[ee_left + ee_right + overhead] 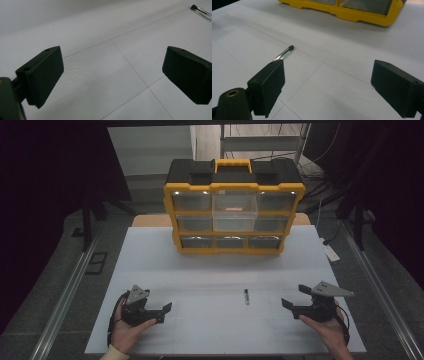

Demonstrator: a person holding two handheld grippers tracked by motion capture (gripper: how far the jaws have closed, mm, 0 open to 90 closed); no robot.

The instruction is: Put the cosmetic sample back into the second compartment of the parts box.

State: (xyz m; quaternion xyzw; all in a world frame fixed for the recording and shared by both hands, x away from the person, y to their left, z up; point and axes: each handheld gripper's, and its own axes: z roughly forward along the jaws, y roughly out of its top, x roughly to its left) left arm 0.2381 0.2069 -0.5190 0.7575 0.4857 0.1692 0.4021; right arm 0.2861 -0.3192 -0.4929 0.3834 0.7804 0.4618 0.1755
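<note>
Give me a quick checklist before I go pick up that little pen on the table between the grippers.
1. Left gripper open and holding nothing: ok.
2. Right gripper open and holding nothing: ok.
3. Pen lies flat on the white table, apart from both grippers: ok.
4. Bare table between the right gripper's fingers and the pen: ok.
5. One drawer of the yellow organizer pulled out: ok.
6. What the small orange thing in that drawer is: cannot tell.
</note>
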